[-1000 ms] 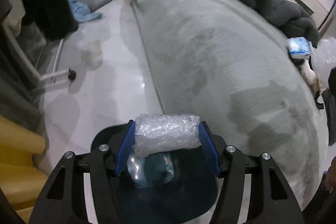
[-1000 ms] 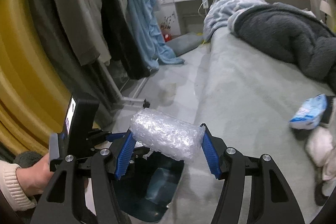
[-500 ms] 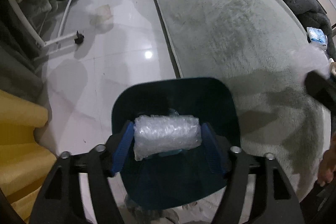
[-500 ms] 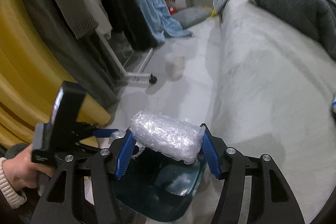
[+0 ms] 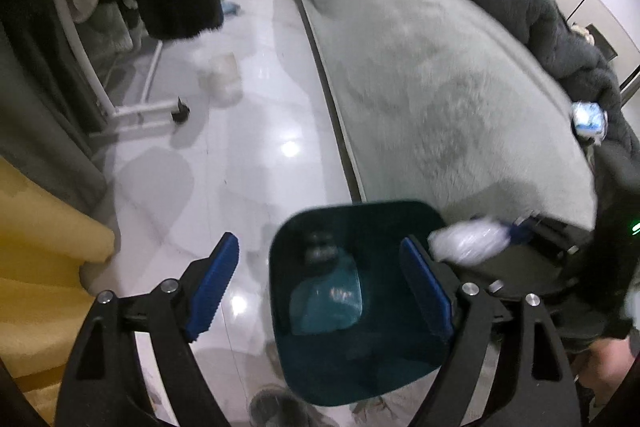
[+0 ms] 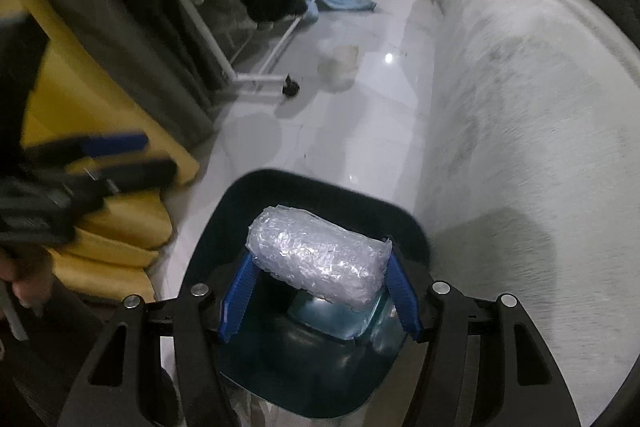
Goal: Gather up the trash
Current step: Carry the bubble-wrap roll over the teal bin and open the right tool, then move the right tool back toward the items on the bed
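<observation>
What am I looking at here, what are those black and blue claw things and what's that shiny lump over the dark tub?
These are two hand-held tongs, one in each of a person's hands, each carrying a camera that looks along its fingers. In the left camera's view the left tongs are opening with nothing between them, above a dark teal bin on the white floor beside a grey bed. In the right camera's view the right tongs clamp a roll of bubble wrap over that bin.
</observation>
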`<state>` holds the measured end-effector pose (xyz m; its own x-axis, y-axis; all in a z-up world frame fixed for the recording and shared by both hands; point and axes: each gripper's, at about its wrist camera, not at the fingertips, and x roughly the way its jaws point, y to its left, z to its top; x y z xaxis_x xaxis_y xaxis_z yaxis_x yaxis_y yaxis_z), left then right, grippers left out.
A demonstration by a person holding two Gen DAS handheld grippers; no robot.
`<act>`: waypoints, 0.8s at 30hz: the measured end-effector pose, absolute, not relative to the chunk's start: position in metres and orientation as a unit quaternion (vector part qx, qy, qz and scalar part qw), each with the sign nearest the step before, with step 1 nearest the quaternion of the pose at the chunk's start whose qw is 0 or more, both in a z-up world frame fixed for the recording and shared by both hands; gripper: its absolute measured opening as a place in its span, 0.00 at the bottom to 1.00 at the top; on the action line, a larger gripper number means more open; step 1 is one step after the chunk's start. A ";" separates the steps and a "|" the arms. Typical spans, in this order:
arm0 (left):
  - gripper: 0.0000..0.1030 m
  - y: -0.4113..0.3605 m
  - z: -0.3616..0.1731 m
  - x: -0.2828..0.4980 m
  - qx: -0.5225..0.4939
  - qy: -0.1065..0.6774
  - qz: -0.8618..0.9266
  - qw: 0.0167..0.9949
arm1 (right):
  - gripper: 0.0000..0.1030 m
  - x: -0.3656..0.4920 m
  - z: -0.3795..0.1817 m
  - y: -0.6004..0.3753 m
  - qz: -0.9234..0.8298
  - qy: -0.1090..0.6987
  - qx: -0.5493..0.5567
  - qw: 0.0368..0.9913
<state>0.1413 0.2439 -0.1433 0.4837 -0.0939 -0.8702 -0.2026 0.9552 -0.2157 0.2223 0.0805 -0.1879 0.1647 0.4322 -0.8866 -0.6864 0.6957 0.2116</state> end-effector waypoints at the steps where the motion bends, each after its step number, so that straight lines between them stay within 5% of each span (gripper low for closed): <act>1: 0.83 0.245 -0.138 0.141 -0.143 0.497 0.035 0.855 | 0.61 0.221 -0.192 0.083 0.370 0.533 -0.126 0.750; 10: 0.86 0.253 -0.091 0.130 -0.135 0.392 0.055 0.908 | 0.65 0.207 -0.215 0.097 0.372 0.562 -0.166 0.719; 15: 0.86 0.257 -0.074 0.128 -0.152 0.352 0.055 0.922 | 0.84 0.201 -0.209 0.094 0.379 0.557 -0.171 0.719; 24: 0.87 0.229 -0.033 0.128 -0.161 0.267 0.038 0.949 | 0.90 0.202 -0.172 0.075 0.413 0.508 -0.135 0.744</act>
